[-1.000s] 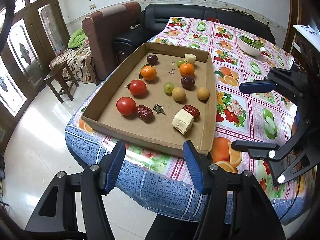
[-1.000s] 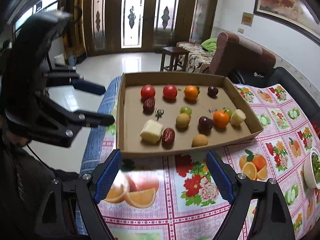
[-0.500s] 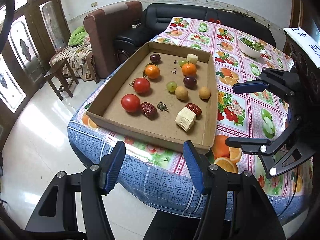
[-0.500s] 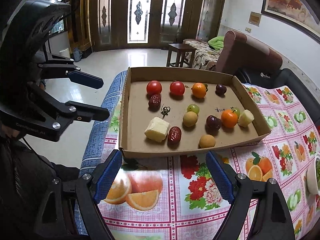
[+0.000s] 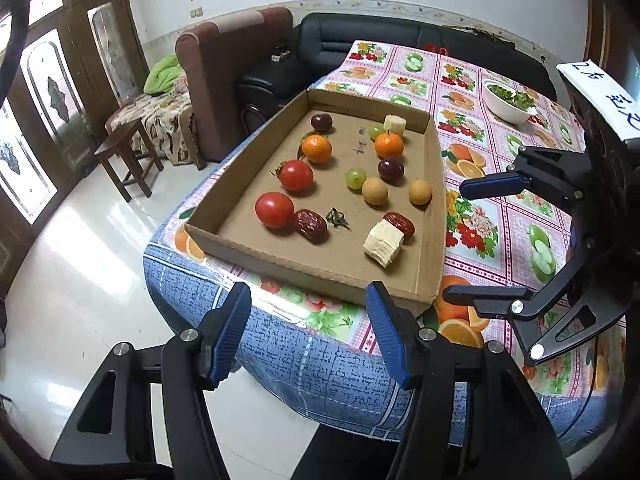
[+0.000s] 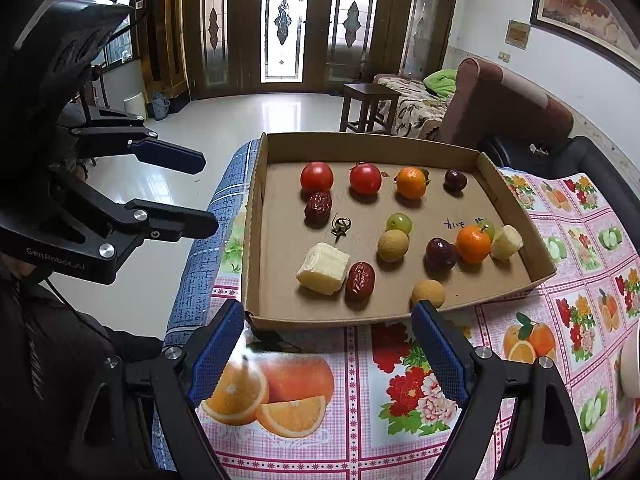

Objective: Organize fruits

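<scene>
- Right now a shallow cardboard tray (image 5: 224, 184) sits at one corner of the surface (image 6: 400, 380), which is covered by a pink cloth printed with fruit and has a blue cloth hanging over its edge.
- Along one long wall of the tray runs a row: two tomatoes (image 6: 317, 176), an orange (image 6: 411, 182) and a dark plum (image 6: 455, 179).
- A wrinkled red date (image 6: 318, 208) touches the end tomato, with a small green stem scrap (image 6: 340, 226) just beside it.
- A pale cut chunk (image 6: 323, 268) lies near the opposite long wall, with a second date (image 6: 360, 280) touching it.
- Mid-tray are a green grape (image 6: 399, 223) and a tan round fruit (image 6: 393, 245) side by side; another tan round fruit (image 6: 428, 293) rests against the tray wall.
- Toward the far short wall cluster a second plum (image 6: 440, 253), a second orange (image 6: 473, 243), a half-hidden grape (image 6: 486, 227) and a smaller pale chunk (image 6: 506, 242).
- The left hand-held gripper (image 5: 308, 336) hangs off the corner of the surface, over the hanging blue cloth, its blue pads spread wide with nothing between them.
- The right hand-held gripper (image 6: 328, 356) hovers over the printed cloth just short of the tray's long wall, jaws spread wide and empty.
- A white bowl of greens (image 5: 508, 101) stands well apart from the tray, near the far edge.
</scene>
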